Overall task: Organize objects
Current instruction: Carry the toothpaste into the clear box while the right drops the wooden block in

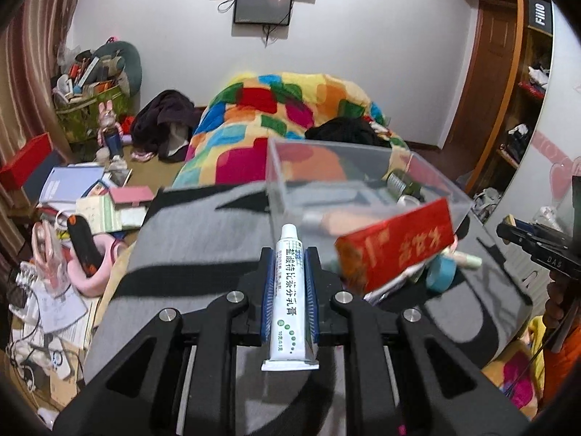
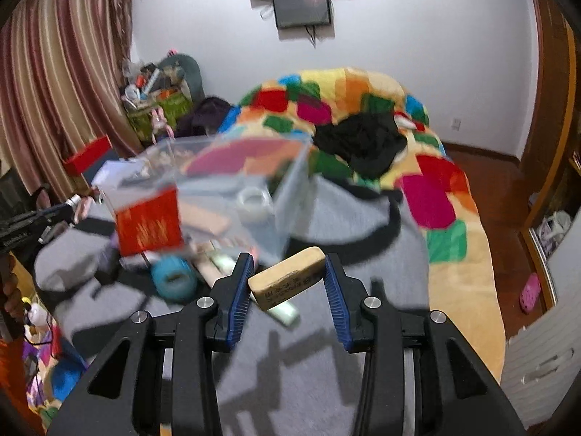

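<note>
— white plastic tube (image 1: 288, 292), green print down its side, sits pinched between the blue pads of the left gripper (image 1: 289, 254); cap toward twelve o'clock, crimped end toward six.

— and the other tool?

— the right gripper (image 2: 287, 272) is clamped on a tan eraser-like block (image 2: 287, 280), which lies tilted across the gap, its high end at two o'clock. dark print on its near face is too blurred to read.

— where is everything else?

— in the left wrist view a clear plastic box (image 1: 363, 181) stands on the grey-and-black blanket (image 1: 203, 236) at twelve to one o'clock from the tube. inside it i can make out a roll of tape, a small bottle and a pinkish flat thing. a red carton (image 1: 395, 249) with gold lettering stands at two o'clock, just beside the tube's cap end and in front of the box. whether it touches the box i cannot tell.

— anything beside the carton?

— a teal roll (image 1: 441, 272) at its four o'clock, plus a few pale tubes half hidden under it. the right wrist view shows the same roll at nine o'clock from the tan block, and a pale green tube (image 2: 285, 312) lying on the blanket below the block.

— farther out?

— a patchwork quilt (image 1: 261, 109) of bright squares heaps up past the box, dark clothing (image 1: 345, 132) on top of it.
</note>
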